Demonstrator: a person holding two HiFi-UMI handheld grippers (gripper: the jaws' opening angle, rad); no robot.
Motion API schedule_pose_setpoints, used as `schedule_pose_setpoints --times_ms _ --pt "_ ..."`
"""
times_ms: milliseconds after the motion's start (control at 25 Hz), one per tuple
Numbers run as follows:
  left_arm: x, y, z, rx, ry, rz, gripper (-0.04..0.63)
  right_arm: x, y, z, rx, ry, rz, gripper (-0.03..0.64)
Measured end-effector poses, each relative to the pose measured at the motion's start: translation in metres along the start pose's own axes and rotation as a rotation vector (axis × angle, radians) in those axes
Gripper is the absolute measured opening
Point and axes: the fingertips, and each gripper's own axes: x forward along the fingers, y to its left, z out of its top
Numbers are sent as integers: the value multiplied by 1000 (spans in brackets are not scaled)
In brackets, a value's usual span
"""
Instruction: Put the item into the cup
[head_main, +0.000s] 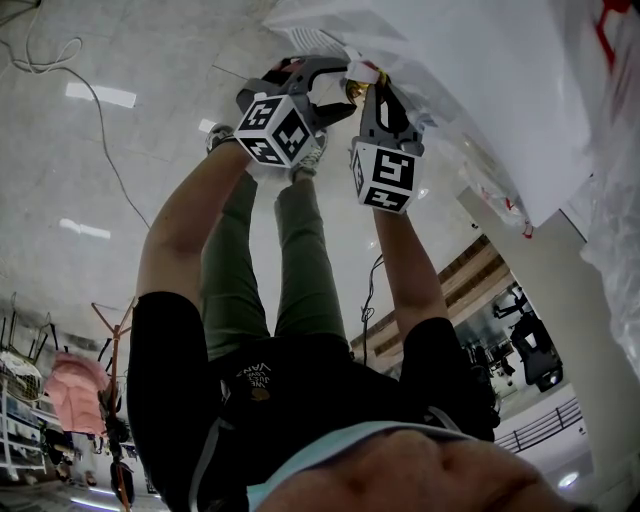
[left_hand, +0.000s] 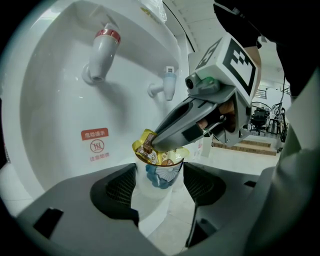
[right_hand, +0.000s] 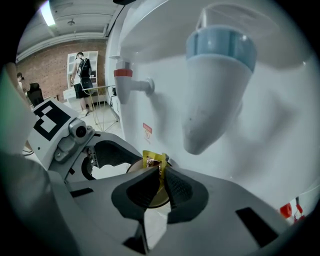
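both jaws clenched: left gripper (left_hand: 159, 186) on the cup (left_hand: 161, 174), right gripper (right_hand: 161, 173) on the yellow sachet (right_hand: 152, 160) at its mouth.

A pale, glossy floor (head_main: 120, 190) lies far below, with bright strips of light reflected in it. A thin cable (head_main: 110, 150) loops and trails across its left part. A dark cable (head_main: 368, 295) lies further right, and the person's shoes (head_main: 219, 134) stand on the floor between the two.

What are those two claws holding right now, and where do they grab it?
The left gripper clamps the paper cup by its sides, below the rim. The right gripper pinches the yellow packet by one edge, over the cup.
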Motion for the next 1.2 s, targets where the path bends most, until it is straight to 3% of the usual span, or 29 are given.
schedule_pose_setpoints --times_ms 360,840,1080,1200 --pt "-2 1 -1 9 -6 -10 304 9 3 -2 -10 54 54 54" --pt "-4 2 -2 16 -13 -34 304 26 16 -2 -195 109 26 54" --pt "-7 2 -4 17 -9 -51 304 25 16 -1 -183 96 28 54" --pt "-11 2 -4 20 -9 -55 304 21 15 5 -127 57 20 54"
